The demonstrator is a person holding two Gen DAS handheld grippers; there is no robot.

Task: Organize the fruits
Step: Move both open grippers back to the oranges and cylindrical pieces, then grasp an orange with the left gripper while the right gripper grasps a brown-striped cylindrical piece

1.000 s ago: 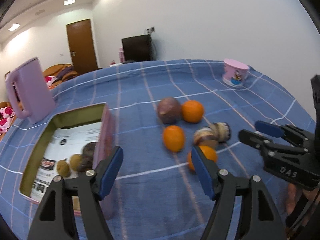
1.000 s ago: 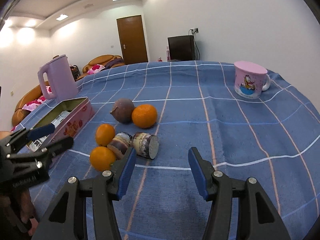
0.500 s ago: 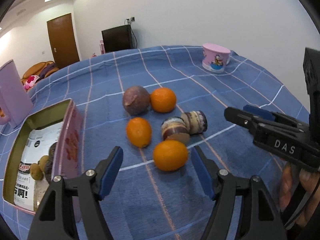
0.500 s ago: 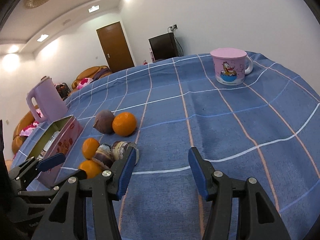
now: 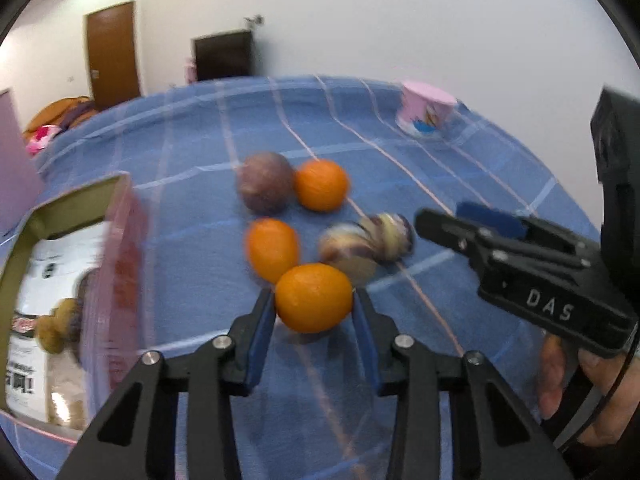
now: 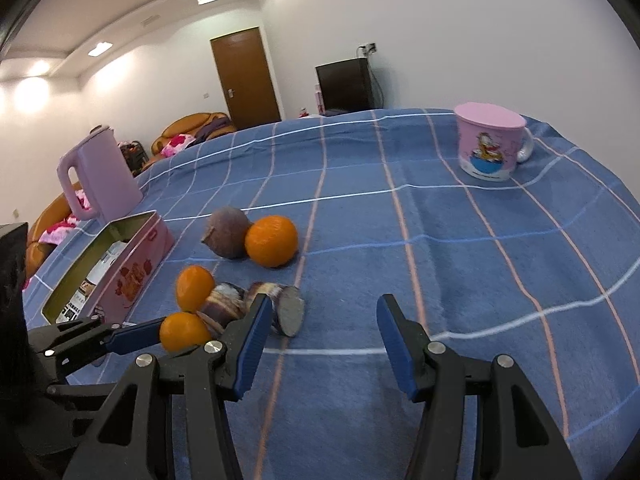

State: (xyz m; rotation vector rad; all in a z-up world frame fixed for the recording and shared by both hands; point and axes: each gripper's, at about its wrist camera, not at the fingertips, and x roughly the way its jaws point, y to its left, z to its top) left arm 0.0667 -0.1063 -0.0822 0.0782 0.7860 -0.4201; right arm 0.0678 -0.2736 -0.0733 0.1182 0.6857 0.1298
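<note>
Three oranges, a round purple fruit (image 5: 264,192) and two striped cut pieces (image 5: 348,246) lie grouped on the blue checked cloth. My left gripper (image 5: 314,306) is closing around the nearest orange (image 5: 314,288), and both blue pads touch its sides. The right wrist view shows that orange (image 6: 184,330) at the left gripper's tip (image 6: 132,336). The other oranges (image 5: 320,190) (image 5: 272,248) lie just beyond. My right gripper (image 6: 320,320) hangs open over bare cloth, right of the cut pieces (image 6: 288,312), and holds nothing. An open pink tin (image 5: 120,240) stands at the left.
Small brown fruits (image 5: 52,328) and printed paper lie inside the tin. A pink lidded mug (image 6: 488,144) stands at the far right of the table. A pink kettle (image 6: 100,176) stands behind the tin (image 6: 132,272). A hand (image 5: 600,392) holds the right gripper's handle.
My left gripper moved in on the nearest orange and its jaws narrowed from wide apart to touching both sides of it. The right gripper stayed open in about the same place.
</note>
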